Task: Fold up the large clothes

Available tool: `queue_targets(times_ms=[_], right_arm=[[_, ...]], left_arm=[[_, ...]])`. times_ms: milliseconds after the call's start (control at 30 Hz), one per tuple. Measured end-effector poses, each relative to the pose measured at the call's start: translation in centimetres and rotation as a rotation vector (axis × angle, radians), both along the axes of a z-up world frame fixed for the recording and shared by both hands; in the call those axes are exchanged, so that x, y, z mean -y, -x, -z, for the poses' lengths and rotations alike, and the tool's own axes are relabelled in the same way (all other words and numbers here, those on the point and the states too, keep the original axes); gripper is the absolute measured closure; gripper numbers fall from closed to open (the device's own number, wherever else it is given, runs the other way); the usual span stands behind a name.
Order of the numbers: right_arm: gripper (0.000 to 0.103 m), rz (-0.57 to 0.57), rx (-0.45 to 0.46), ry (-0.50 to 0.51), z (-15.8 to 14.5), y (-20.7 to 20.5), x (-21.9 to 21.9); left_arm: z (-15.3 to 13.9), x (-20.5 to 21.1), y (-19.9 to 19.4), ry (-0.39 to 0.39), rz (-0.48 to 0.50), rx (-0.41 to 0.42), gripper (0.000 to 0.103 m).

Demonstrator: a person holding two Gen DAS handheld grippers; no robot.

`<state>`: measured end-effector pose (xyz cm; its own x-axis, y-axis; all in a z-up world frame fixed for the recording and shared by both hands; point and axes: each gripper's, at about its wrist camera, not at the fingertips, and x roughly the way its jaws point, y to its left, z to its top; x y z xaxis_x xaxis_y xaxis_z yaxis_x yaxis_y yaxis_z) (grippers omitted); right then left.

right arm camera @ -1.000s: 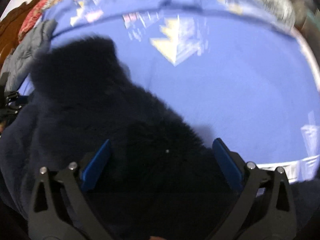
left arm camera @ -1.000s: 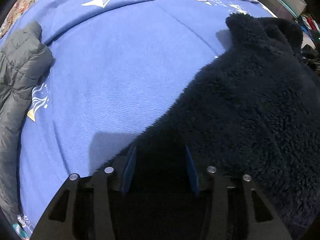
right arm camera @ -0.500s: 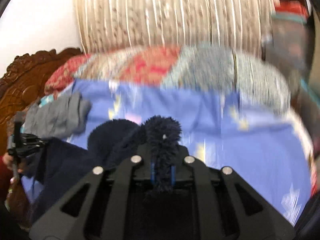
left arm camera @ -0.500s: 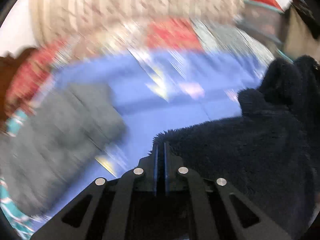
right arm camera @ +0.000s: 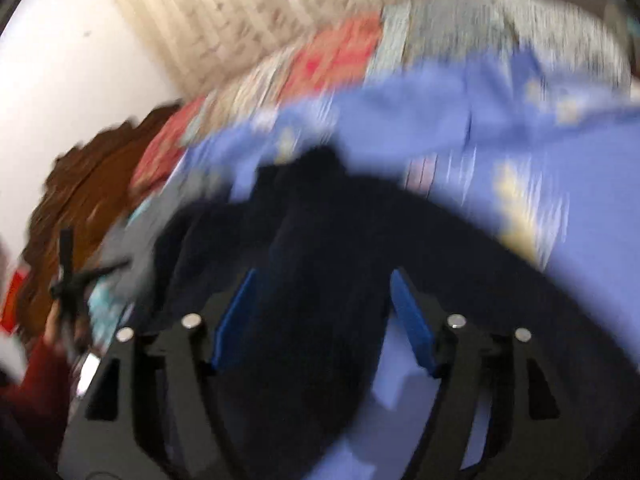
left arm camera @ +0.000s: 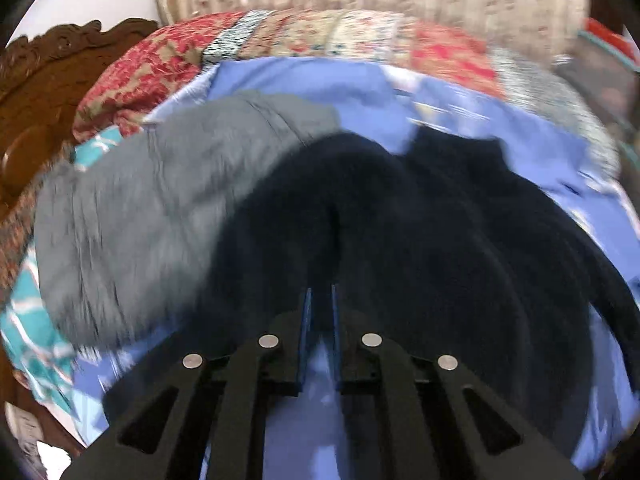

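A dark navy fleece garment [left arm camera: 420,232] lies spread on the blue bedsheet [left arm camera: 304,80]. My left gripper [left arm camera: 320,300] sits at its near edge, its blue pads a narrow gap apart with blue sheet showing between them; I cannot tell whether it pinches fleece. In the blurred right wrist view the fleece [right arm camera: 320,264] lies under my right gripper [right arm camera: 320,304], whose blue pads stand wide apart and hold nothing.
A grey padded jacket [left arm camera: 152,208] lies on the bed left of the fleece, partly under it. A patchwork quilt [left arm camera: 280,36] and a carved wooden headboard [left arm camera: 44,80] sit behind. The other hand-held gripper [right arm camera: 70,280] shows at the left.
Half a second ago both grippers were shut on the fleece and lifted. Now the fleece lies spread on the bed, the right gripper has opened wide and the left pads have parted slightly.
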<state>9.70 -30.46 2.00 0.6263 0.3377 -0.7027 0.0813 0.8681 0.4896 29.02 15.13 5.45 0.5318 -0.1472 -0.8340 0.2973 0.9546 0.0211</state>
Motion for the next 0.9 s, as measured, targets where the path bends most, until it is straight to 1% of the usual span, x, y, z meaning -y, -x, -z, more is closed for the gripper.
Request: queue_targets(times_ms=[33, 67, 100, 133, 167, 233, 267, 300, 333, 367, 400, 433, 467, 500, 533, 567, 600, 633, 667, 700, 733, 800, 833, 900], right_arm=[[0.029, -0.005, -0.039, -0.013, 1.1, 1.9, -1.0], [0.027, -0.020, -0.096, -0.032, 2.9, 4.0, -2.5], [0.027, -0.039, -0.135, -0.059, 4.3, 5.8, -3.9], [0.026, -0.043, -0.152, -0.095, 5.1, 6.9, -4.9], [0.024, -0.054, -0.175, -0.167, 6.2, 8.1, -6.3], [0.022, -0.087, -0.203, -0.247, 7.3, 9.1, -8.8], [0.022, -0.096, -0.218, -0.254, 7.8, 9.3, -10.3], [0.022, -0.104, -0.219, -0.266, 8.0, 9.2, -11.2], [0.024, -0.138, -0.224, -0.291, 8.3, 9.0, -12.9], [0.055, -0.172, -0.241, -0.284, 8.3, 8.7, -13.9], [0.085, -0.192, -0.263, -0.246, 8.2, 8.4, -14.6], [0.085, -0.186, -0.244, -0.246, 7.1, 8.5, -14.4], [0.087, -0.166, -0.177, -0.254, 4.9, 8.8, -13.2], [0.088, -0.127, -0.094, -0.192, 1.7, 9.3, -11.3], [0.088, -0.084, -0.033, -0.131, -0.6, 10.0, -9.8], [0.088, -0.016, 0.043, -0.072, -3.5, 11.0, -7.4], [0.088, 0.086, 0.112, -0.017, -6.4, 12.8, -4.1], [0.088, 0.149, 0.129, 0.024, -7.6, 13.7, -2.3], [0.088, 0.222, 0.121, 0.095, -8.5, 14.7, -0.2], [0.086, 0.278, 0.083, 0.145, -8.4, 15.3, 1.3], [0.085, 0.306, 0.054, 0.155, -7.9, 15.5, 2.2], [0.083, 0.313, -0.019, 0.120, -5.4, 15.8, 3.4], [0.083, 0.311, -0.072, 0.115, -3.5, 15.7, 3.3], [0.083, 0.310, -0.123, 0.132, -0.6, 15.6, 2.9]], left_arm=[[0.4, -0.7, 2.2, 0.038, 0.026, -0.021, 0.065], [1.3, -1.8, 4.2, 0.105, 0.051, -0.076, 0.063], [2.3, -2.9, 6.0, 0.164, 0.054, -0.140, 0.057], [3.4, -3.5, 7.1, 0.196, 0.052, -0.195, 0.051], [4.8, -4.3, 8.7, 0.230, 0.045, -0.260, 0.050], [6.9, -5.3, 10.5, 0.280, 0.013, -0.328, 0.050], [8.4, -5.7, 11.5, 0.304, -0.023, -0.379, 0.050], [9.4, -5.7, 12.1, 0.312, -0.046, -0.419, 0.050], [9.8, -5.6, 12.7, 0.308, -0.052, -0.420, 0.050], [9.6, -5.4, 13.1, 0.294, -0.047, -0.385, 0.050], [8.9, -5.3, 13.3, 0.281, -0.042, -0.348, 0.050], [8.3, -5.2, 13.6, 0.275, -0.039, -0.321, 0.050], [7.6, -5.3, 13.6, 0.270, -0.033, -0.300, 0.050], [6.6, -5.4, 13.9, 0.252, -0.025, -0.263, 0.050], [5.8, -5.4, 14.2, 0.233, -0.018, -0.235, 0.050], [5.0, -5.4, 14.7, 0.204, -0.011, -0.195, 0.050], [4.3, -5.3, 15.1, 0.186, 0.000, -0.167, 0.050], [4.0, -5.2, 15.6, 0.172, 0.013, -0.148, 0.050], [3.8, -4.5, 16.0, 0.154, 0.038, -0.133, 0.050], [3.9, -3.8, 16.4, 0.144, 0.061, -0.127, 0.050], [4.0, -3.3, 16.7, 0.141, 0.080, -0.129, 0.050], [5.0, -1.4, 16.9, 0.141, 0.128, -0.164, 0.050], [5.6, -0.6, 17.0, 0.153, 0.137, -0.190, 0.050], [7.4, 1.2, 16.6, 0.240, 0.154, -0.290, 0.050]])
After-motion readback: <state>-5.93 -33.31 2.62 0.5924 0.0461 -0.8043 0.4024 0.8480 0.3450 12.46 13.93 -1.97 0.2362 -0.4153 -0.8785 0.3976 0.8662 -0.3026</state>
